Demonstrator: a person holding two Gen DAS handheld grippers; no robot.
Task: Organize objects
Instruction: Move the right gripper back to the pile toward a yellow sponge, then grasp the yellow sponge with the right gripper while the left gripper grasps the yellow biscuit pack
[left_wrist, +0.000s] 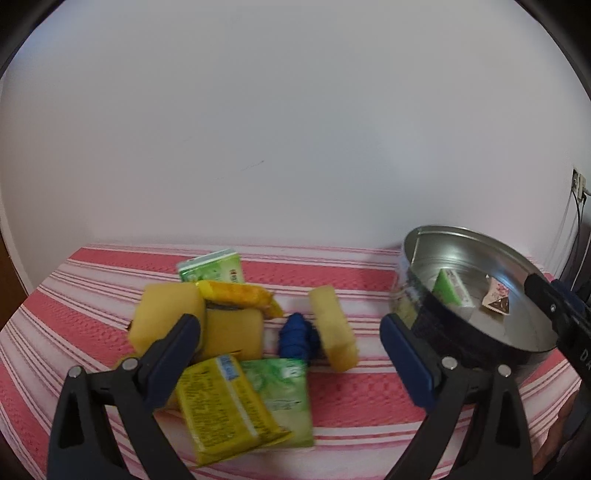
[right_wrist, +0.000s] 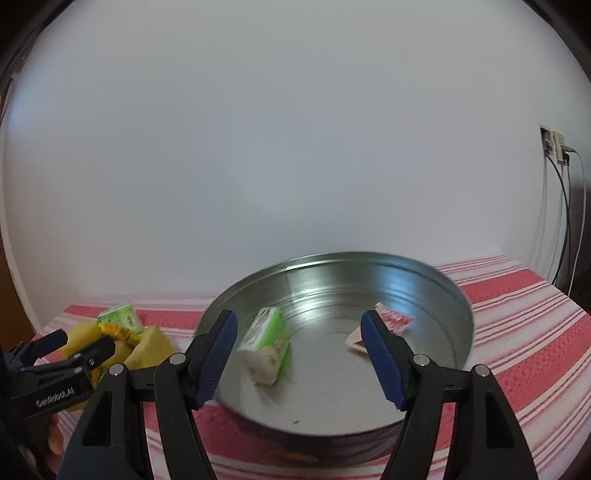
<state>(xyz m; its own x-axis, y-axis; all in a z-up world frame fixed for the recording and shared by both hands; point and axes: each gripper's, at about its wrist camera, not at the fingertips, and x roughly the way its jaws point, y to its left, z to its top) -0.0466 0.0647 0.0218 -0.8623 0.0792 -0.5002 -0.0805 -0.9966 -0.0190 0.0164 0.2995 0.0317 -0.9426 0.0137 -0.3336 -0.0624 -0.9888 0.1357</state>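
Metal tin (right_wrist: 424, 295) on striped cloth (right_wrist: 517, 314): green pack (right_wrist: 267, 341) blurred, label unreadable. Right gripper (right_wrist: 301, 354) wide over tin, empty. Left gripper (left_wrist: 291, 358) wide, empty, above packets (left_wrist: 229, 402).

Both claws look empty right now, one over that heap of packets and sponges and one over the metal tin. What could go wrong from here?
The heap is tight: the yellow packet overlaps the green packet, so the open left claw might pinch both or nudge the yellow sponges. The open right claw hangs at the tin's rim and could knock it. The pictures are blurred, so aim may be off.
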